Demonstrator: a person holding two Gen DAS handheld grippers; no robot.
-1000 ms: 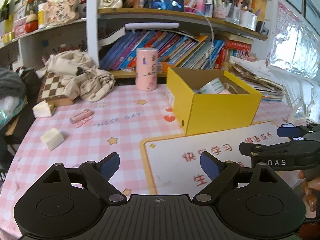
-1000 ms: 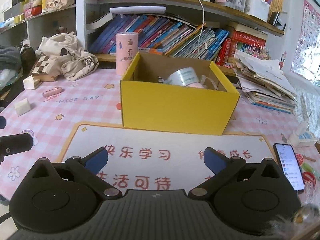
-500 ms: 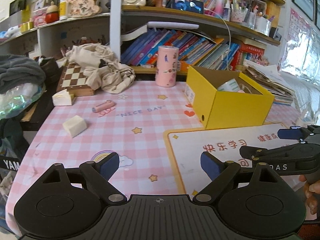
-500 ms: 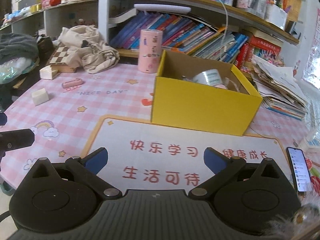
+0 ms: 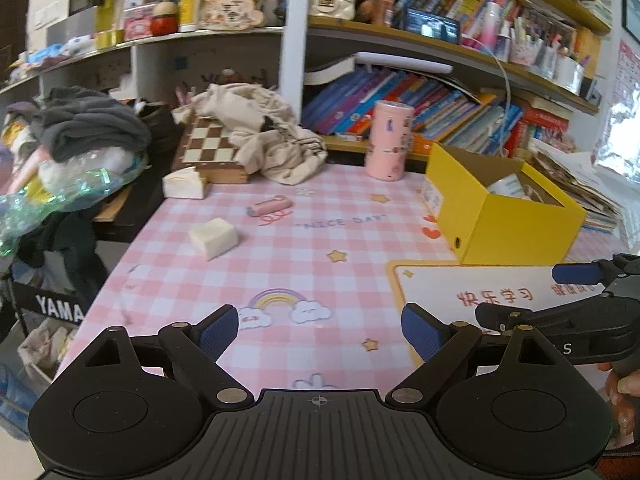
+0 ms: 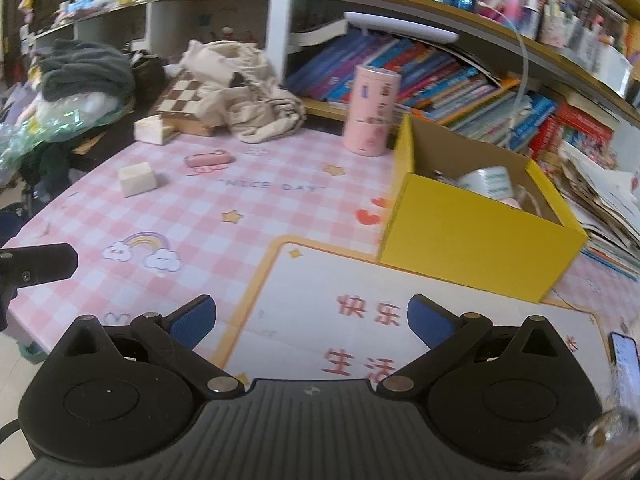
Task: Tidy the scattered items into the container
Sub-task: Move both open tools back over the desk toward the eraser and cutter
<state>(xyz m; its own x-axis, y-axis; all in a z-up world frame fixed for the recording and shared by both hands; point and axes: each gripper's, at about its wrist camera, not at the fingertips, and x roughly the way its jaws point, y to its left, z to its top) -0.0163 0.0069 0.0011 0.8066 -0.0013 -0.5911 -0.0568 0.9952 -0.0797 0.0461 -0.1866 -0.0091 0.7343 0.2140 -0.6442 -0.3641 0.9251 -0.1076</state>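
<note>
Over a pink checked desk (image 5: 320, 240), the left tool (image 5: 320, 330) hangs with its jaws wide and nothing between them; the right tool (image 6: 311, 318) is likewise wide and empty above a white mat (image 6: 360, 280). Beyond them a cream block (image 5: 213, 237) and a pink eraser (image 5: 268, 206) lie loose toward the desk's left side, well apart from the yellow box (image 5: 500, 216), which already holds a tape roll (image 6: 486, 180). The step appears to be a reach for the next stray; the left tool likely needs to straddle the block, then close.
</note>
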